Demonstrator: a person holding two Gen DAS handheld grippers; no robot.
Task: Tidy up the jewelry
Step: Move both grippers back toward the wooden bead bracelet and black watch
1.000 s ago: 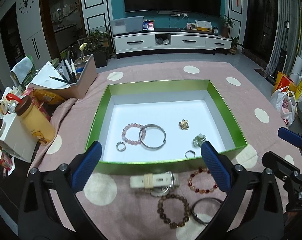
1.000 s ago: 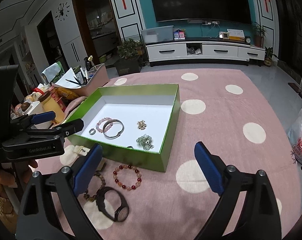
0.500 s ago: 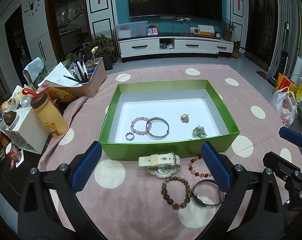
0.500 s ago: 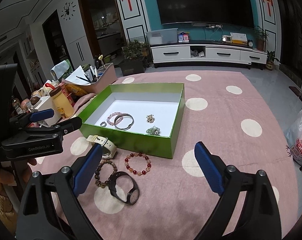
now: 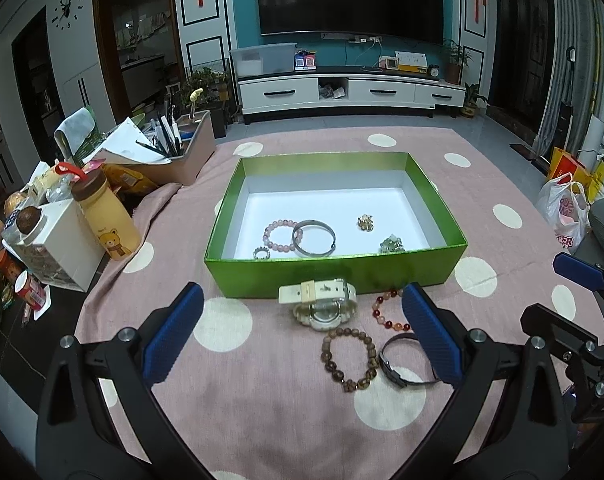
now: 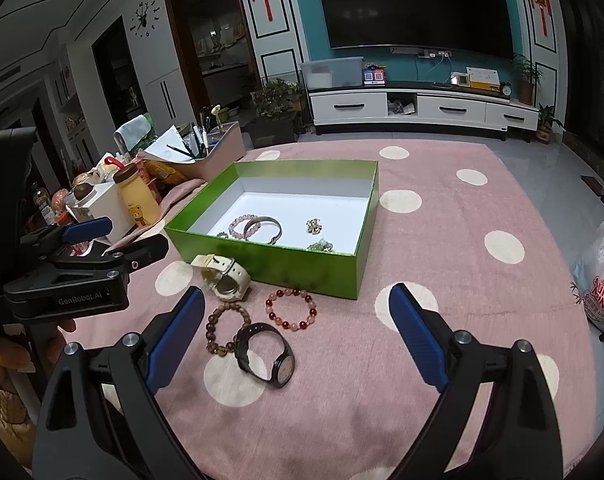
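A green box [image 5: 333, 274] [image 6: 278, 268] holds a pink bead bracelet [image 5: 280, 235], a silver bangle [image 5: 313, 236], a small ring [image 5: 262, 254], a gold charm [image 5: 365, 222] and a green charm [image 5: 391, 245]. On the pink cloth in front lie a white watch [image 5: 321, 304] [image 6: 224, 276], a red bead bracelet [image 5: 385, 316] [image 6: 290, 309], a brown bead bracelet [image 5: 347, 354] [image 6: 226, 330] and a black watch [image 5: 401, 364] [image 6: 266, 354]. My left gripper [image 5: 300, 332] is open and empty above them. My right gripper [image 6: 294, 334] is open and empty.
At the left stand a yellow bear bottle [image 5: 106, 220], a white box [image 5: 62, 240], snacks and a beige organizer with pens [image 5: 178, 152]. A plastic bag [image 5: 565, 216] sits at the right. The left gripper shows in the right wrist view [image 6: 74, 276].
Both grippers have pulled back and up from the box, so the loose jewelry in front of it sits further into view. Nothing was taken hold of.
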